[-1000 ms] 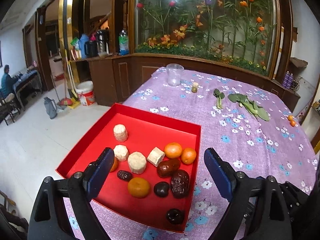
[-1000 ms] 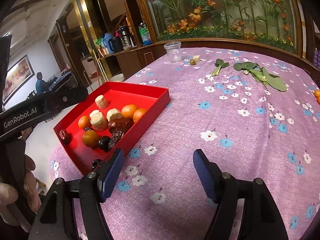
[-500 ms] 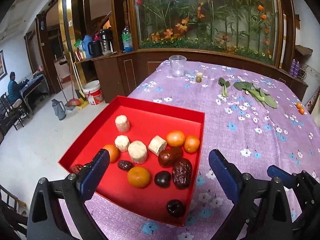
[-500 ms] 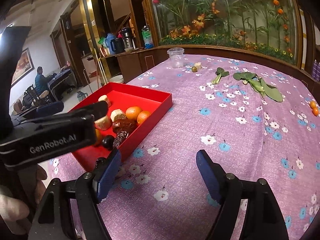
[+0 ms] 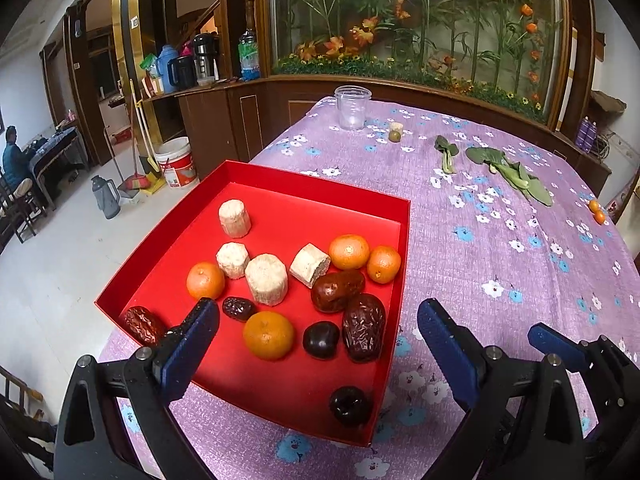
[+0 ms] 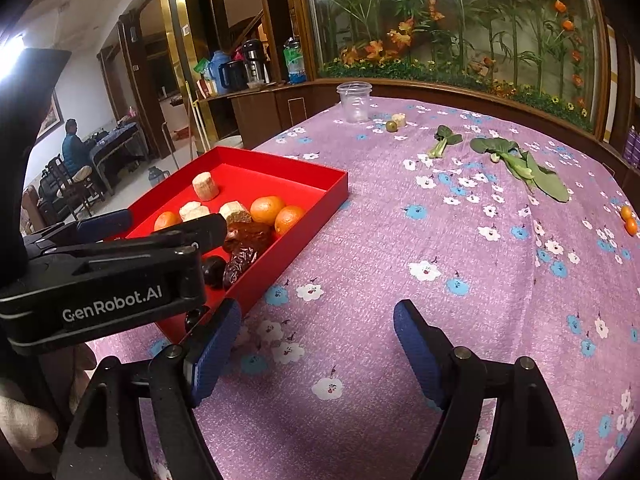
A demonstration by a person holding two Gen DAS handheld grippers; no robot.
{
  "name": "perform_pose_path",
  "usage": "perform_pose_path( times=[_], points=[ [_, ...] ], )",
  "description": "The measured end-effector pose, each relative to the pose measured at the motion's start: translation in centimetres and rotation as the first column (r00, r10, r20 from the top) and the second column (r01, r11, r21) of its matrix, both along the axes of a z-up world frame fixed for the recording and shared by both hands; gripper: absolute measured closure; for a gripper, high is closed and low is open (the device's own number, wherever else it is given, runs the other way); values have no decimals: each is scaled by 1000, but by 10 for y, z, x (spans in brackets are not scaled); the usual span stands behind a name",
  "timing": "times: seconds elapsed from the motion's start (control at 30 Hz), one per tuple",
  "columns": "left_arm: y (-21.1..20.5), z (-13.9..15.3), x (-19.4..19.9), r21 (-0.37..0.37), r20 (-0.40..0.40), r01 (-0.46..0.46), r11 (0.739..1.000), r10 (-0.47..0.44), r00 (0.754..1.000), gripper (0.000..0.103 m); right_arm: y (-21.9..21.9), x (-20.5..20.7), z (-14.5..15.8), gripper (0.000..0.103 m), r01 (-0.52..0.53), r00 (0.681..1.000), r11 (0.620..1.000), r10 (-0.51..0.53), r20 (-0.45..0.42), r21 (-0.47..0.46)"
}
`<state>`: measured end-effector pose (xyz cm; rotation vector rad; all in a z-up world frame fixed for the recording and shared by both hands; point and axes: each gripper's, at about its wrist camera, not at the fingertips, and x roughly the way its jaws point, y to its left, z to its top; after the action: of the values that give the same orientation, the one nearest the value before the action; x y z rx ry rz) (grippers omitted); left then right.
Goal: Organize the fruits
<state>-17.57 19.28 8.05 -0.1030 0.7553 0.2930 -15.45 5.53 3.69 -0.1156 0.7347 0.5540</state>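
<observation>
a: what does your left camera give you?

b: my left tool [image 5: 318,332] hangs over the near end of the red tray [image 5: 404,264], jaws wide, nothing between them. i look almost straight down into the tray: four small oranges [image 5: 269,335], four pale cut cylinders [image 5: 266,279], and dark dates, one big wrinkled date [image 5: 363,333] near the right wall and one dark fruit [image 5: 349,405] alone in the near corner. another date [image 5: 142,325] sits in the left corner, just beside my left pad [image 5: 191,349]. a blue tip of my right tool [image 5: 554,346] pokes in at the lower right.

a: and the right camera?

b: my right tool [image 6: 318,350] is over bare purple tabletop [image 6: 400,248], to the right of the tray [image 6: 320,216], jaws wide and empty too. from here the tray is seen low and side-on, and the left tool [image 6: 152,224] crosses in front of it, hiding much of the fruit. the view is clearer on the far things: a clear cup [image 6: 354,102], a small green fruit [image 6: 391,125] beside a pale chunk [image 6: 399,120], leafy greens [image 6: 520,164], and two small oranges [image 6: 628,220] at the right edge, well apart from the tray.
</observation>
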Motion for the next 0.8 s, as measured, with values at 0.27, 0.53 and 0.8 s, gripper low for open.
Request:
perform_pose_path(
  times=[0.27,0.53,0.8],
  points=[
    [-1,25,-22,102,163,-114,988,96,982,4,4,-3,8,20,-11,1000,1000,11,29,-4],
    [15,47,-44,77,258,-238,968,211,943,0,13,0,28,17,-49,998,999,49,48,19],
    [18,39,-43,173,228,-345,922,303,925,0,29,-5,28,17,-91,995,996,91,46,7]
  ],
)
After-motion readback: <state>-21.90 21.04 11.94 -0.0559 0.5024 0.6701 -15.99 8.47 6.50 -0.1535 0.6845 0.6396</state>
